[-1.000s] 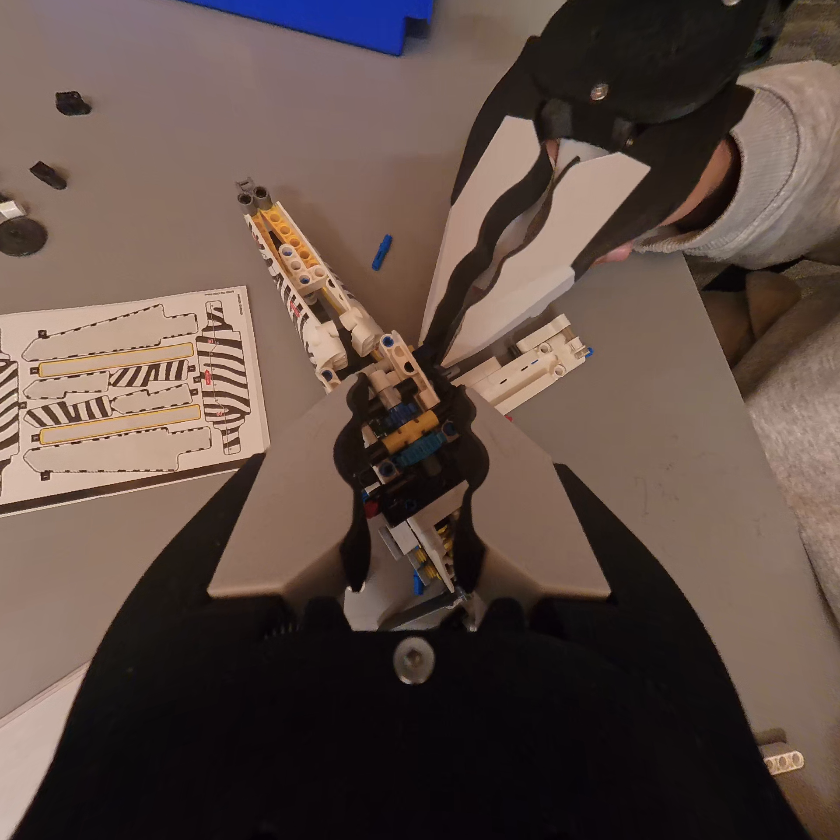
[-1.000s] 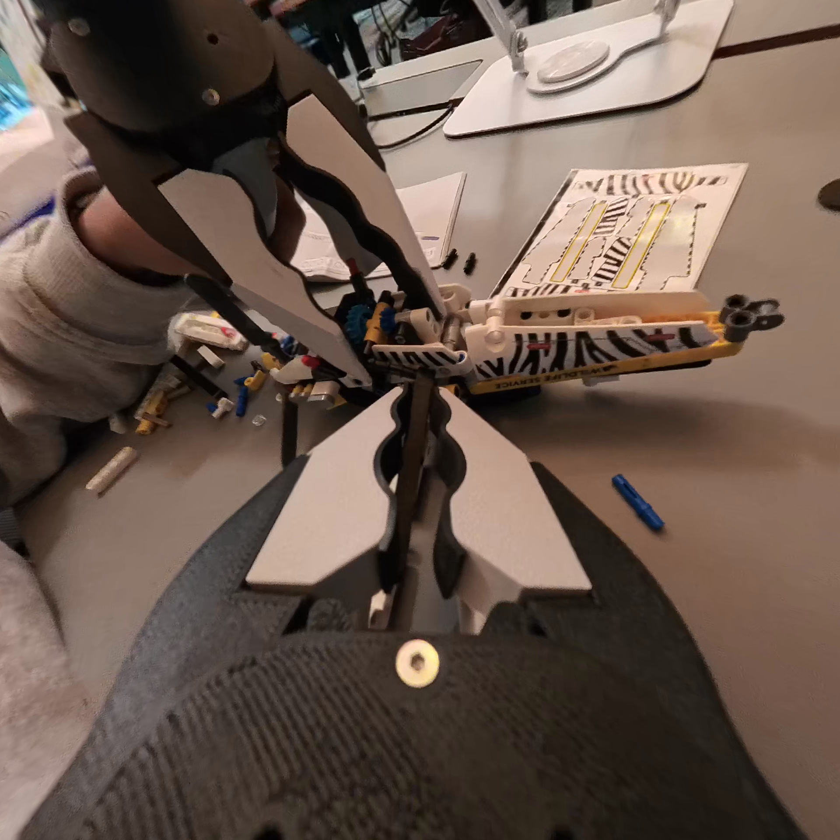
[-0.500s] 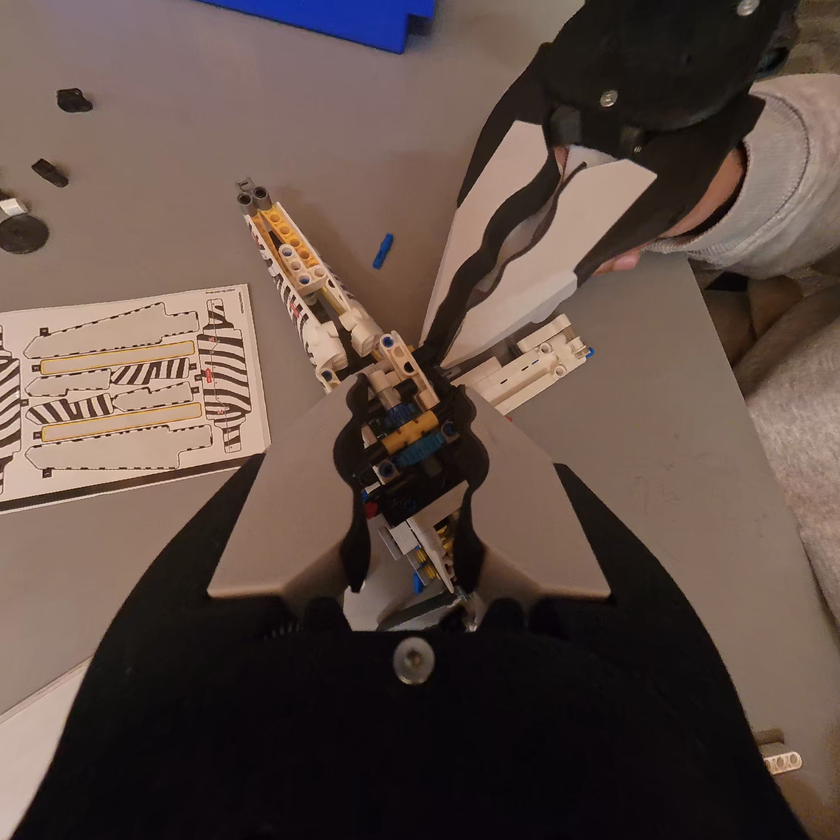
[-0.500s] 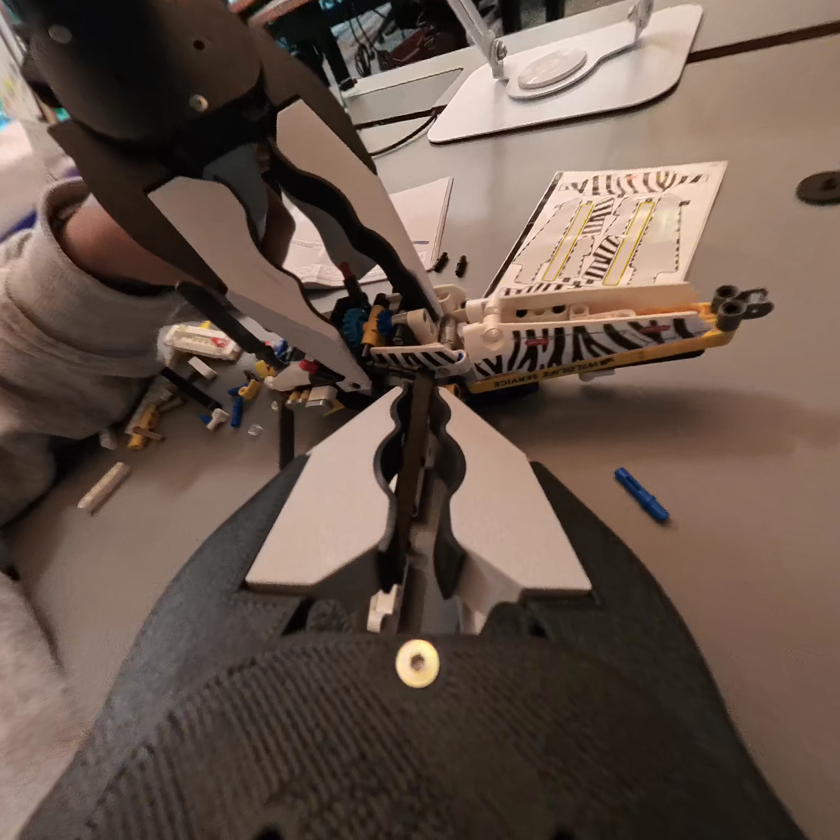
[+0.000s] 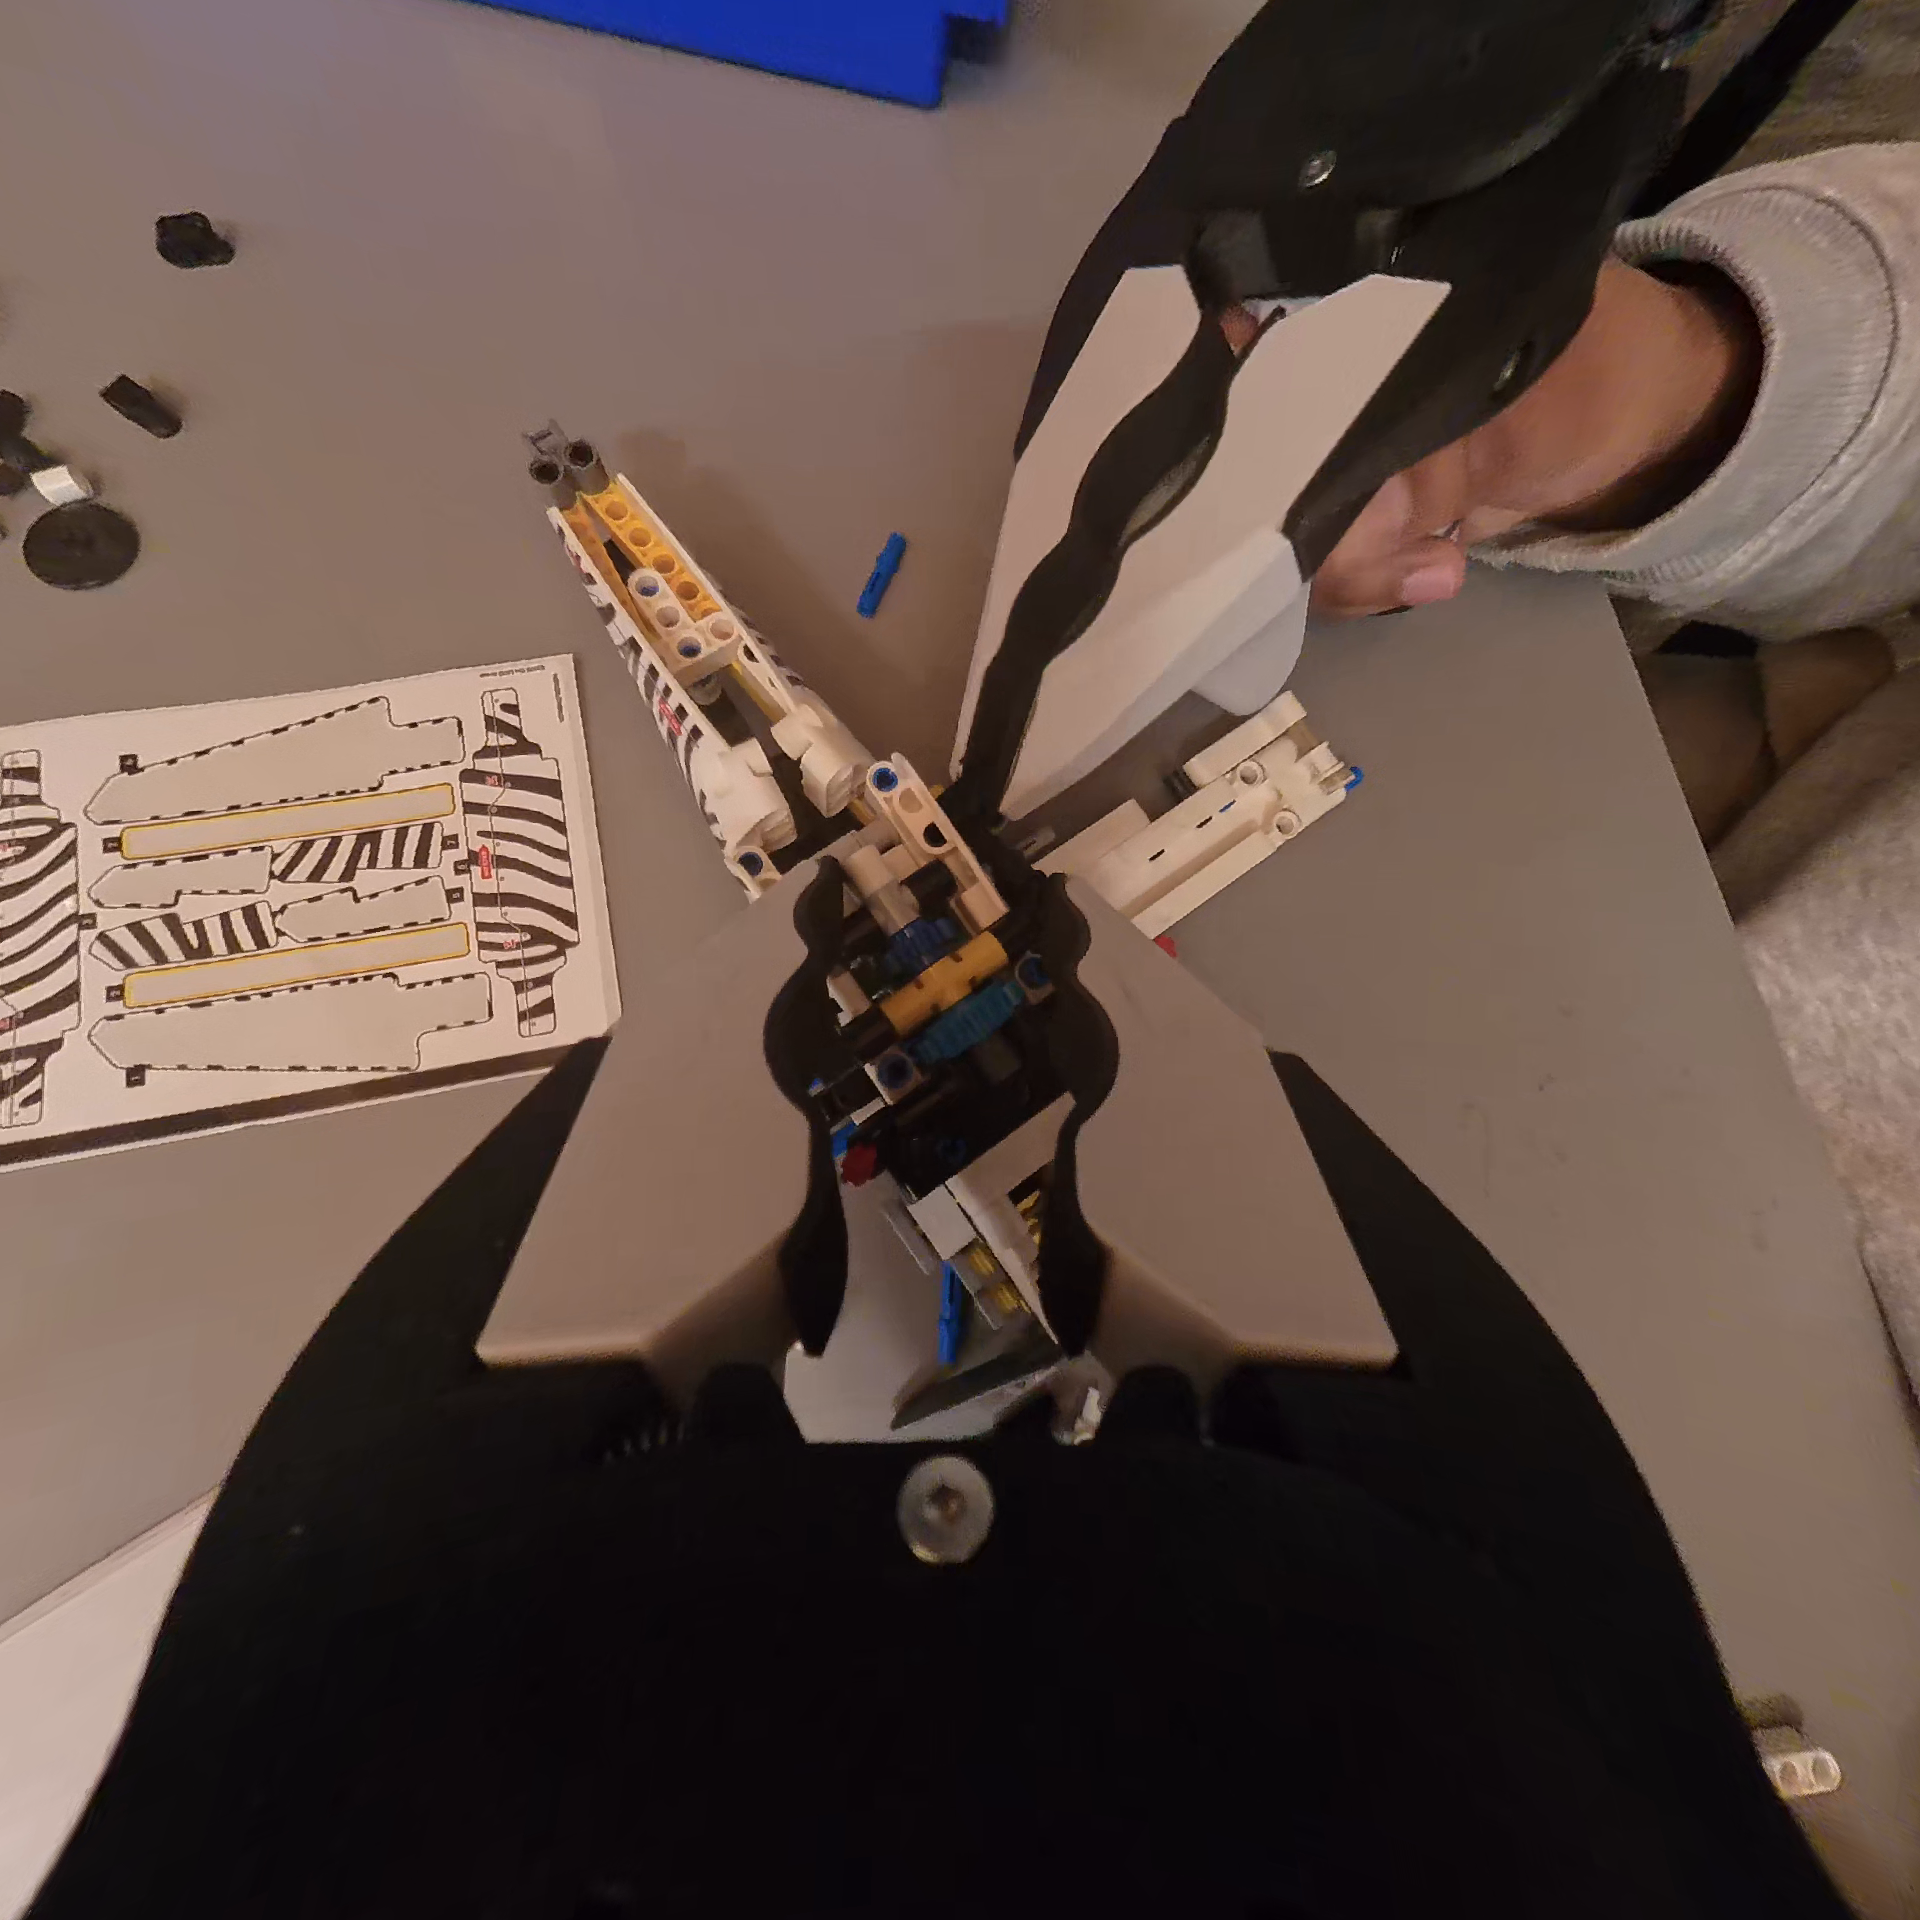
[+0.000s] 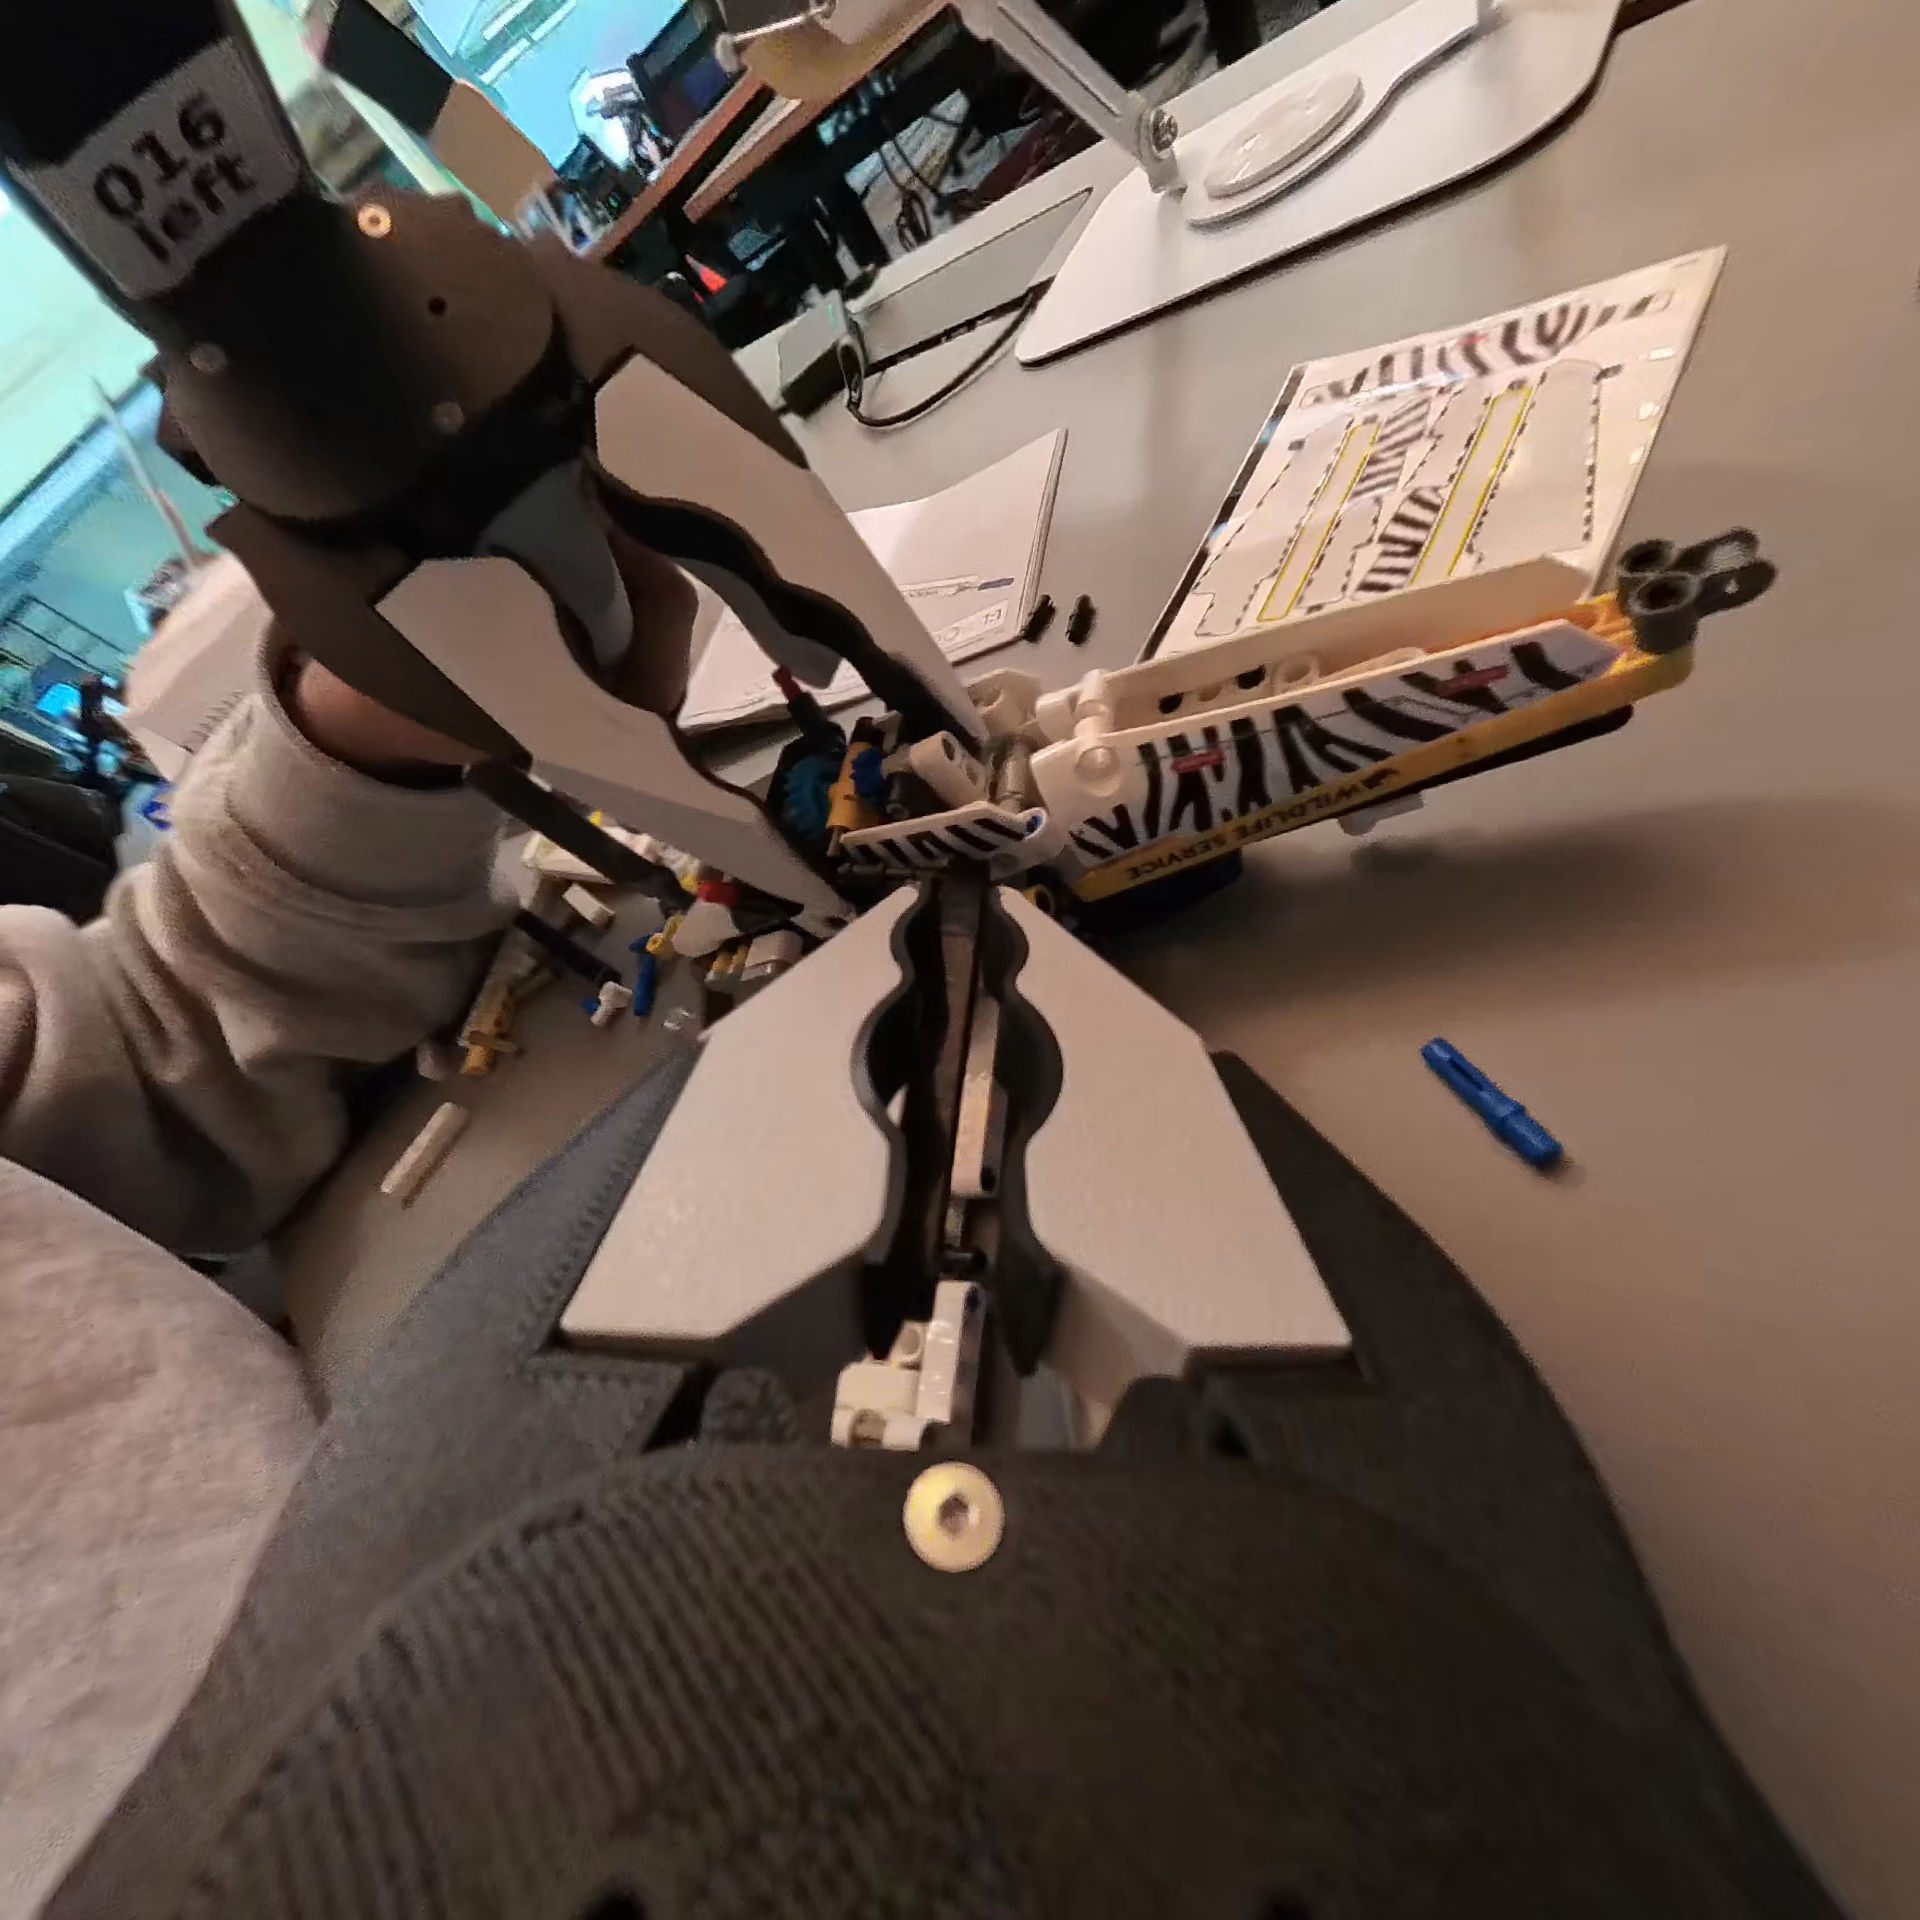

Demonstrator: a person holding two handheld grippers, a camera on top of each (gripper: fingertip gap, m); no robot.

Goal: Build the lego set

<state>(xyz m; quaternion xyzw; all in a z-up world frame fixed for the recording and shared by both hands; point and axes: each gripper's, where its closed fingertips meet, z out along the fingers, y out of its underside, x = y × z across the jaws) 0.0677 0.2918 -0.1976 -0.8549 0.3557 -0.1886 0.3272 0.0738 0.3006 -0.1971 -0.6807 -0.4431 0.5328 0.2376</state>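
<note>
The lego model (image 5: pixel 935 997) is a helicopter-like build with a zebra-striped tail boom (image 5: pixel 665 644) that points up-left and a white side arm (image 5: pixel 1236 810) that sticks out to the right. My left gripper (image 5: pixel 935 904) is shut on the model's dark gear-filled body. My right gripper (image 5: pixel 982 795) comes in from the upper right, its tips at the body. In the right wrist view my right gripper (image 6: pixel 958 914) is shut on the thin white arm (image 6: pixel 977 1122), seen edge-on. The tail boom (image 6: pixel 1351 748) slants up to the right. The left gripper (image 6: pixel 894 821) clamps the body from the upper left.
A zebra sticker sheet (image 5: pixel 281 904) lies to the left, also in the right wrist view (image 6: pixel 1455 447). A loose blue pin (image 5: pixel 881 575) lies on the grey table. Black parts (image 5: pixel 78 540) lie far left. A pile of small parts (image 6: pixel 623 966), a booklet (image 6: pixel 935 561) and a monitor base (image 6: pixel 1299 156) lie behind. My left and right fingertips are right by each other. About 6 cm separates my right fingertips from the tail boom (image 6: pixel 1351 748).
Both grippers keep their hold. The right gripper has rolled and pulled slightly back to the right, so the tail boom now slants upward in its view.
</note>
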